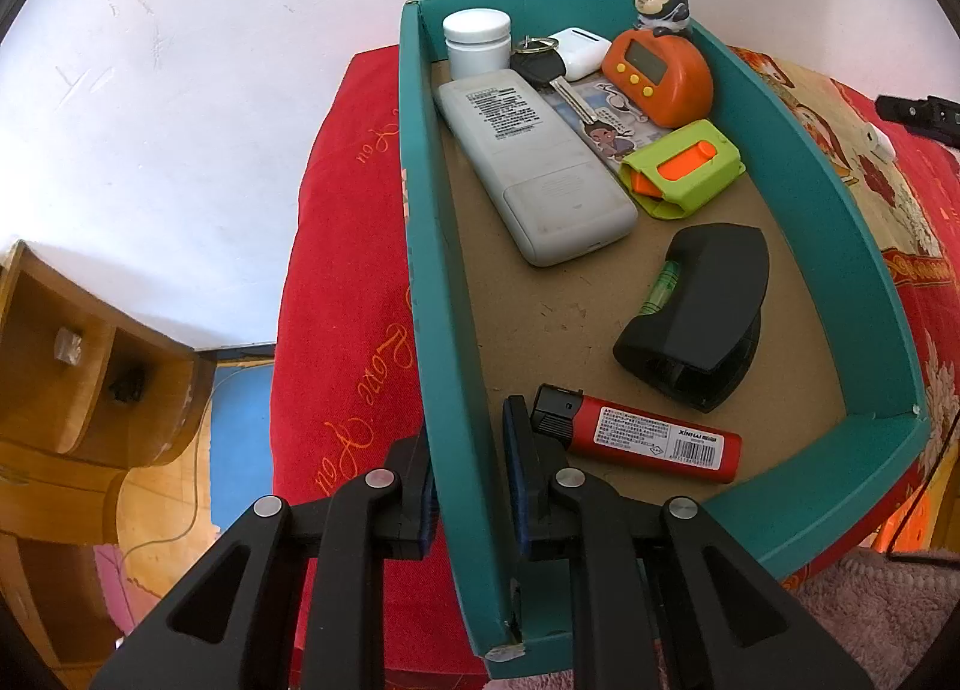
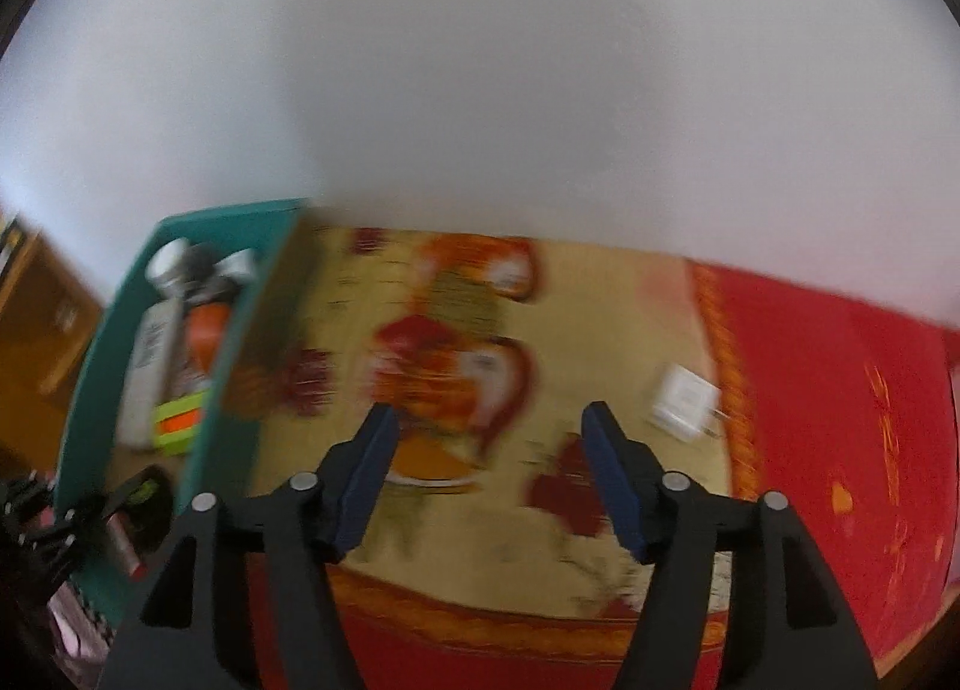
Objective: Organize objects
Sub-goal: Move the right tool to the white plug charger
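Note:
A teal cardboard box (image 1: 840, 246) sits on a red and yellow patterned cloth. My left gripper (image 1: 468, 432) is shut on the box's near-left wall, one finger outside and one inside. In the box lie a white remote (image 1: 534, 168), a white jar (image 1: 477, 39), a key (image 1: 540, 69), an orange timer (image 1: 660, 78), a green and orange cutter (image 1: 684, 168), a black level tool (image 1: 702, 318) and a red lighter (image 1: 648, 438). My right gripper (image 2: 489, 414) is open with nothing between its fingers, over the cloth to the right of the box (image 2: 252, 318). The right wrist view is blurred.
A white plug (image 2: 684, 399) lies on the cloth to the right of my right gripper. A small figurine (image 1: 660, 3) stands behind the timer. A white wall backs the scene. A wooden cabinet (image 1: 78, 354) stands lower left, beyond the cloth's edge.

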The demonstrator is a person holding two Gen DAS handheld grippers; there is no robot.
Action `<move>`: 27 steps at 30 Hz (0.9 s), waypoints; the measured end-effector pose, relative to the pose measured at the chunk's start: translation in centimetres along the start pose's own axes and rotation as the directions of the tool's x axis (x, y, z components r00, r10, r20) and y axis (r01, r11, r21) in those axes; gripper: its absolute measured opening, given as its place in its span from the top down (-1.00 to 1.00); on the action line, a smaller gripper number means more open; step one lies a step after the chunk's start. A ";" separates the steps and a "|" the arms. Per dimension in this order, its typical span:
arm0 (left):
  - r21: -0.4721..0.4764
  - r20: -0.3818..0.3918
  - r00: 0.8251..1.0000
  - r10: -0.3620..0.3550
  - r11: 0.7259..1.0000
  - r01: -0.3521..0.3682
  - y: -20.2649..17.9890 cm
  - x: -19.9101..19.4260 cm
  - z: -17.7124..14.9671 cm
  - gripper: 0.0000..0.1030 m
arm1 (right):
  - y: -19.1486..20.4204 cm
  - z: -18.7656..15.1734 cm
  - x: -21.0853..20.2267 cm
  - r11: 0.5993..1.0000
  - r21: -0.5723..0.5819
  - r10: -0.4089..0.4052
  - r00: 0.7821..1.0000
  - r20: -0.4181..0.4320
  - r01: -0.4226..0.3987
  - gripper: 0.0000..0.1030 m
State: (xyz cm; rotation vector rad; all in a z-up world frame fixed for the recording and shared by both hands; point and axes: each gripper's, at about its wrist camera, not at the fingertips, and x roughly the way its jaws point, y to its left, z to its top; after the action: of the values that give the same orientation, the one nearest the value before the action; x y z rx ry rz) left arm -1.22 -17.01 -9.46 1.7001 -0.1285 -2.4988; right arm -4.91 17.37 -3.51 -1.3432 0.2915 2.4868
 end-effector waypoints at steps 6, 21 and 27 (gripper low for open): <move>0.000 0.002 1.000 0.005 1.000 -0.005 -0.2 0.1 0.0 0.65 | -6.5 -0.3 2.9 0.974 0.215 -0.061 0.997 -0.053 0.071 -0.38; 0.000 0.003 1.000 0.011 1.000 -0.011 -0.3 -0.1 -0.1 0.65 | -9.2 -0.3 6.3 0.941 0.304 -0.118 0.986 -0.119 0.149 -0.48; 0.001 0.002 1.000 0.012 1.000 -0.012 -0.3 -0.1 -0.1 0.65 | -9.0 -0.2 6.2 0.939 0.302 -0.136 0.984 -0.111 0.164 -0.48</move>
State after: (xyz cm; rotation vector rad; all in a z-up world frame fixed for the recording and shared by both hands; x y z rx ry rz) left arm -1.12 -16.72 -9.44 1.6918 -0.1395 -2.4926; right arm -4.76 26.72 -9.12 -1.2918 0.5532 2.1518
